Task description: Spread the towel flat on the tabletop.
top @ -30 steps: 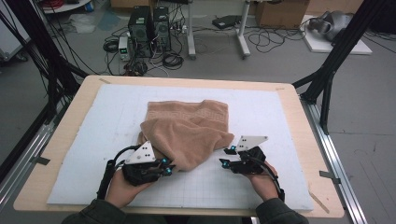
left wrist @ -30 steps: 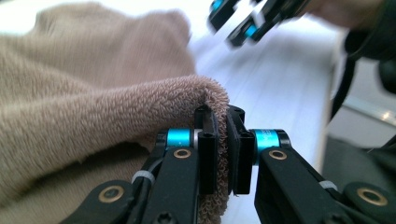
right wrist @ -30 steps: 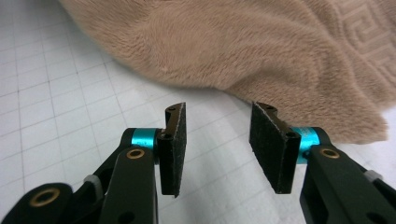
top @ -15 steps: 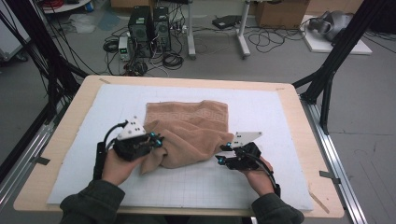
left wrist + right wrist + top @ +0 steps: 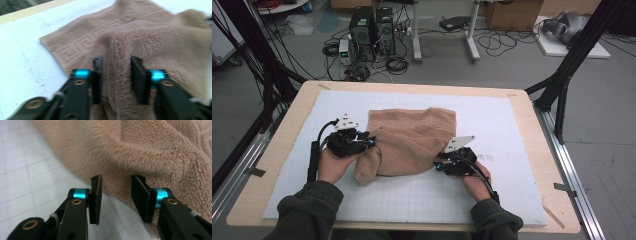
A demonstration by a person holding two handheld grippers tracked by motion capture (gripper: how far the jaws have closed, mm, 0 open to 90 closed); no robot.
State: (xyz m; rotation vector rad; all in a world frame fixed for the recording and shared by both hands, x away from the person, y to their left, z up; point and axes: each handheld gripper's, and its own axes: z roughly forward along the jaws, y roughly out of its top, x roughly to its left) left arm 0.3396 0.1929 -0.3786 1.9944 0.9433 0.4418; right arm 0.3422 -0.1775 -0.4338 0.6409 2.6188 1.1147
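the right gripper (image 5: 443,165) is seen at the near right edge of the tan terry towel (image 5: 412,140), its jaws apart and just closing, with the towel's edge between them but not yet pinched in the right gripper view (image 5: 116,195). a firmer bite on that edge is judged needed before any pull. the left gripper (image 5: 368,143) sits at the towel's left fold; its jaws have just been opening and stand apart around a raised ridge of cloth (image 5: 116,75), not clamped. the towel lies rumpled mid-table on the white gridded mat (image 5: 512,130), atop the pale wooden table (image 5: 522,97). both edges should be gripped evenly, then drawn apart low and flat.
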